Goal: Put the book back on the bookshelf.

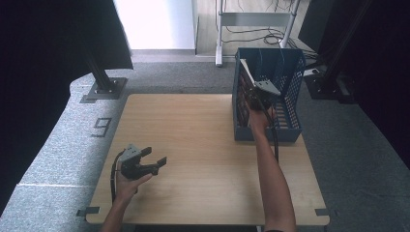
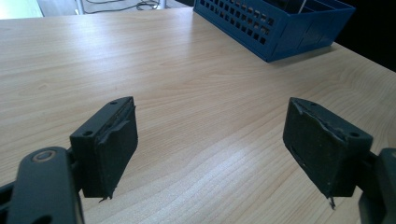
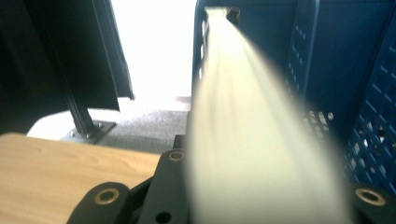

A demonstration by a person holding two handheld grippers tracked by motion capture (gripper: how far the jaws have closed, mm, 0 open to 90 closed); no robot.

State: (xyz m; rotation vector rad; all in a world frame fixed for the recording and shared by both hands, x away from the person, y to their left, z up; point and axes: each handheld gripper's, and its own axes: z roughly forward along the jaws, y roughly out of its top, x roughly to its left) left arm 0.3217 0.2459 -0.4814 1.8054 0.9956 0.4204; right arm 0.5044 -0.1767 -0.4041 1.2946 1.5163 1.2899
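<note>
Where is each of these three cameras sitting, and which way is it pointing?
High view: above the person's side, looking forward and down on the wooden table; both forearms, the left gripper and the right gripper show.
Left gripper view: rides the left gripper, facing across the table; its open jaws show.
Right gripper view: rides the right gripper, facing into the blue basket along a pale flat thing.
Shared: basket and table.
</note>
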